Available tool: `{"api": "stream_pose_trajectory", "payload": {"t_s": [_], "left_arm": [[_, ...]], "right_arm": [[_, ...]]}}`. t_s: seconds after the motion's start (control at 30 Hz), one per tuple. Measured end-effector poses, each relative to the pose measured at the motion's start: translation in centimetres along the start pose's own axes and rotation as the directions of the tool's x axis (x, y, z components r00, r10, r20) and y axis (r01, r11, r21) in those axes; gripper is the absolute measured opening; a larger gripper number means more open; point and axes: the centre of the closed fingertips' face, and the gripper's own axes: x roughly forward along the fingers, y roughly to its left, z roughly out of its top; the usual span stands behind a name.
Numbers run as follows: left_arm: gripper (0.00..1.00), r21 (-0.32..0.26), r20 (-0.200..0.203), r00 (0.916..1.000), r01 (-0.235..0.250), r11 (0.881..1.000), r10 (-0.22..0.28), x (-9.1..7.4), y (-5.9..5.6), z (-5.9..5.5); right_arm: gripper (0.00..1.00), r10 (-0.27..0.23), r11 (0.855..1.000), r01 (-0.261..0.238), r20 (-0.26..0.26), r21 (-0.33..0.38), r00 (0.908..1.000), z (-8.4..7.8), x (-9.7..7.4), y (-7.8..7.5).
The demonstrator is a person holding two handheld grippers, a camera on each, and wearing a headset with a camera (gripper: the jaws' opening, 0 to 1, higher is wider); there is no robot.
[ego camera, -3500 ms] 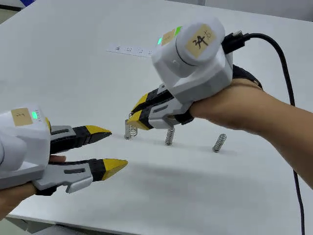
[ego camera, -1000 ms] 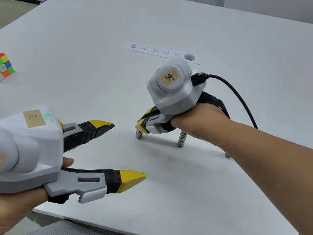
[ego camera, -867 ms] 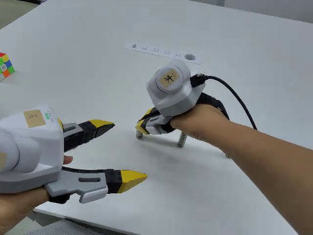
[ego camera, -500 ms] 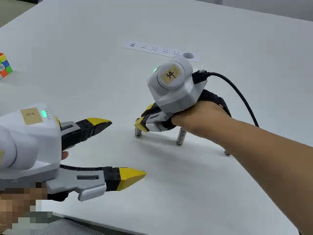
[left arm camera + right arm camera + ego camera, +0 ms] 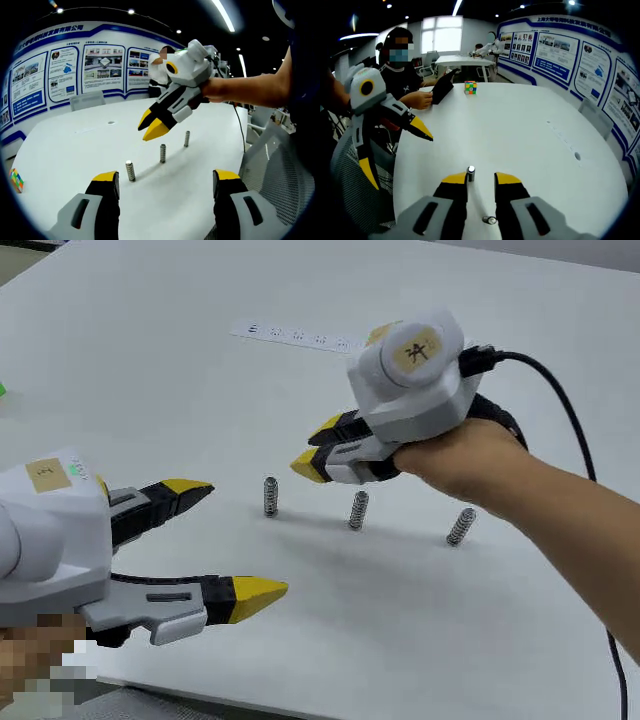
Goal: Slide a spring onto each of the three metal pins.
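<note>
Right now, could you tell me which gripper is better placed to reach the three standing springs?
Right. The right gripper hovers close above the springs, its jaws pointing down over them; the left gripper sits wide open off to the side, so likely a longer reach.

Your left gripper (image 5: 228,538) sits low at your near left, jaws spread wide, yellow tips pointing right, nothing between them. Your right gripper (image 5: 312,452) hangs higher, angled down and to the left, jaws a narrow gap apart and empty. Your right hand (image 5: 455,462) wraps its body, forearm (image 5: 575,540) reaching in from the right.
</note>
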Motion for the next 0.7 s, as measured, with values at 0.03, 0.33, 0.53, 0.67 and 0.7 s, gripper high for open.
{"api": "stream_pose_trajectory", "payload": {"t_s": [0.03, 0.33, 0.53, 0.67, 0.7], "left_arm": [[0.78, 0.003, -0.001, 1.0, 0.0, 1.0, 0.0, 0.0, 0.0, 0.0], [0.79, 0.018, -0.014, 0.9999, 0.006, 1.0, -0.006, 0.2, -0.1, 0.1], [0.79, 0.022, -0.012, 0.9999, 0.006, 1.0, -0.006, 0.3, 0.0, 0.3], [0.79, 0.024, -0.015, 0.9999, 0.002, 1.0, -0.001, 0.2, 0.2, 0.3], [0.79, 0.024, -0.016, 0.9999, 0.001, 1.0, -0.001, 0.2, 0.2, 0.2]], "right_arm": [[0.22, -0.005, 1.0, 0.005, 0.008, 0.005, 1.0, -0.2, -0.5, -0.3], [0.24, -0.067, 0.997, 0.064, 0.051, 0.052, 0.9964, -1.8, -4.9, -2.0], [0.26, -0.104, 0.992, 0.097, 0.085, 0.078, 0.991, -2.9, -7.6, -3.0], [0.28, -0.133, 0.988, 0.123, 0.1, 0.097, 0.9861, -4.1, -9.3, -3.8], [0.28, -0.141, 0.986, 0.13, 0.105, 0.104, 0.9845, -4.4, -9.7, -4.0]]}}
